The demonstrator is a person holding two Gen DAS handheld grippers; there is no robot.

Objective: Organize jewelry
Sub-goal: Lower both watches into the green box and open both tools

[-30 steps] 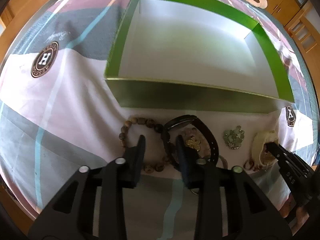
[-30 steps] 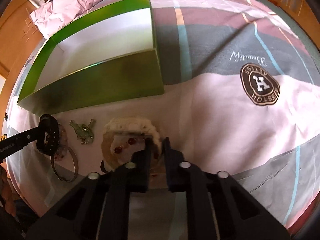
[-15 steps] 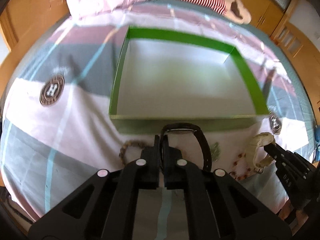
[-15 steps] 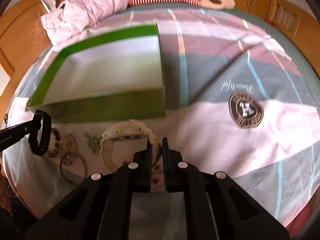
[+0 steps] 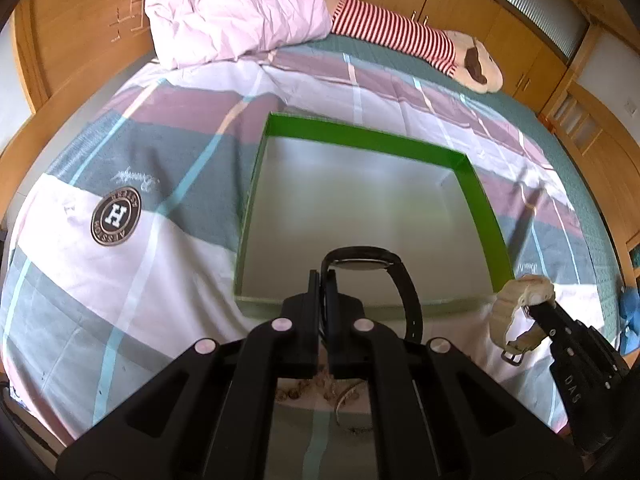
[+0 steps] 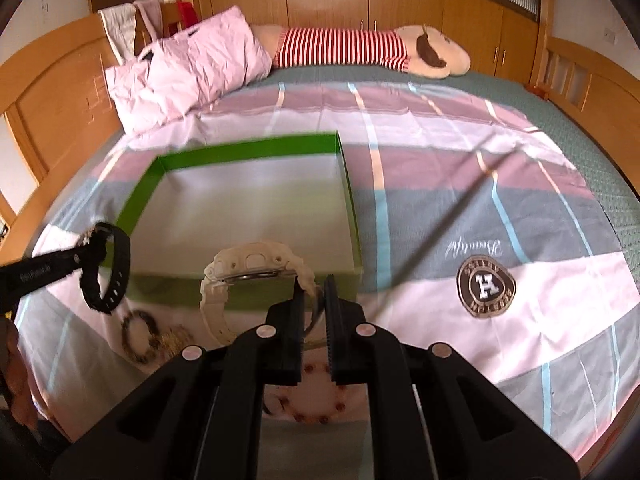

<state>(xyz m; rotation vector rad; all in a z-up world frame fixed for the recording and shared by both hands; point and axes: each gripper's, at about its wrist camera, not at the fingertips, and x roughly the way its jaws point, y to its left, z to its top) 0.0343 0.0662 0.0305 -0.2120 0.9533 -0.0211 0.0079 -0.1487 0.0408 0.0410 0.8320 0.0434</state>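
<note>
Both watches have risen off the bed: left gripper (image 5: 325,280) clenches the black watch (image 5: 384,276), right gripper (image 6: 314,292) the white watch (image 6: 248,276), bound for the box (image 5: 476,184).

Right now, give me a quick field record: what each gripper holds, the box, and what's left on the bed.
left gripper: shut on the black watch, strap pinched, held above the bedspread
right gripper: shut on the white watch, strap pinched, also lifted
green box: open, nothing inside, on the bedspread just beyond both watches
left on bed: brown bead bracelet, small gold piece, red bead bracelet
watches in box: none yet
</note>
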